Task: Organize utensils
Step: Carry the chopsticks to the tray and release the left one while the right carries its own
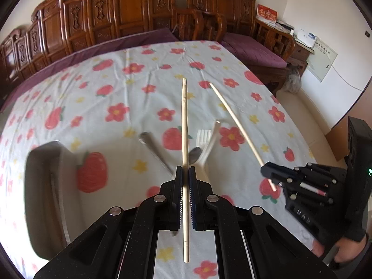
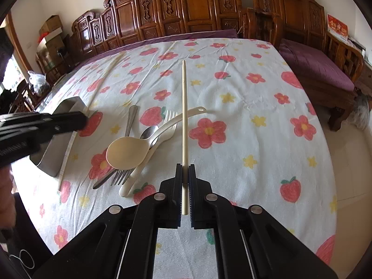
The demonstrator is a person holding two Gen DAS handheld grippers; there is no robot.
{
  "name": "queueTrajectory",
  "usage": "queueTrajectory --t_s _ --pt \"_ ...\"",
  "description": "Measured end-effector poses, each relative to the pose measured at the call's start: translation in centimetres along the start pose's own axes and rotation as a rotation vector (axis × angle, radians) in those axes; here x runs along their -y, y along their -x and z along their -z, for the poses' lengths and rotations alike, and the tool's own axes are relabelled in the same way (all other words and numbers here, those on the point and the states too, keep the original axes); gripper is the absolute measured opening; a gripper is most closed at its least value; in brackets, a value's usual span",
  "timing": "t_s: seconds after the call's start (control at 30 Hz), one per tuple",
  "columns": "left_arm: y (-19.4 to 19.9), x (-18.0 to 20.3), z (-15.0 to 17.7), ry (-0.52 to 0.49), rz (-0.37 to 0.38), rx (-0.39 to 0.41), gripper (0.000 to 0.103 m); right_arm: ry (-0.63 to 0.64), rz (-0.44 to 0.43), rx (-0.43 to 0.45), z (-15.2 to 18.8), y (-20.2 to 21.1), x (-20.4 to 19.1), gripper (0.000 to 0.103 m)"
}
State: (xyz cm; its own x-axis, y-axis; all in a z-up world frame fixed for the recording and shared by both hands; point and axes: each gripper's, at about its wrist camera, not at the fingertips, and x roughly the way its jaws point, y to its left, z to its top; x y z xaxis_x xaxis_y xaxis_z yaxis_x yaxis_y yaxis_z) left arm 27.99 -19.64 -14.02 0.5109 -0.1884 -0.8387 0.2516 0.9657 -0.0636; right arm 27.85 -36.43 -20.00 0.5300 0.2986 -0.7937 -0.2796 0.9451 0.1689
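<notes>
A white tablecloth [image 2: 244,107] is printed with pink flowers, red strawberries and yellow stars. Pale wooden chopsticks [image 2: 184,116] are seen at 12 o'clock, a cream ladle [image 2: 126,153] and silvery holder [image 2: 58,139] at 9 o'clock.

- My left gripper [image 1: 185,171] pinches a pale chopstick [image 1: 185,125].
- My right gripper [image 1: 267,171] clamps a second chopstick [image 1: 234,121] nearby.
- Blurred cutlery [image 1: 202,146] lies below on the floral tablecloth [image 1: 116,88].
</notes>
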Motion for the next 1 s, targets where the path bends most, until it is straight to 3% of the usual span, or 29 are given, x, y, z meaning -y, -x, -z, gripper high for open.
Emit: queueTrajectory --t_s 0.37,0.5,1.0 --pt "4.2 -5.4 1.3 0.026 -0.029 0.053 0.004 0.048 0.019 0.029 -1.0 1.4 -1.7 0.006" --pt "5.6 -7.6 1.4 0.041 -0.043 0.074 0.004 0.113 0.038 0.055 -1.7 2.8 -3.9 0.006" --pt "8.5 -15.1 2.5 0.104 -0.084 0.112 0.004 0.271 -0.038 0.132 -5.0 7.1 -14.8 0.006"
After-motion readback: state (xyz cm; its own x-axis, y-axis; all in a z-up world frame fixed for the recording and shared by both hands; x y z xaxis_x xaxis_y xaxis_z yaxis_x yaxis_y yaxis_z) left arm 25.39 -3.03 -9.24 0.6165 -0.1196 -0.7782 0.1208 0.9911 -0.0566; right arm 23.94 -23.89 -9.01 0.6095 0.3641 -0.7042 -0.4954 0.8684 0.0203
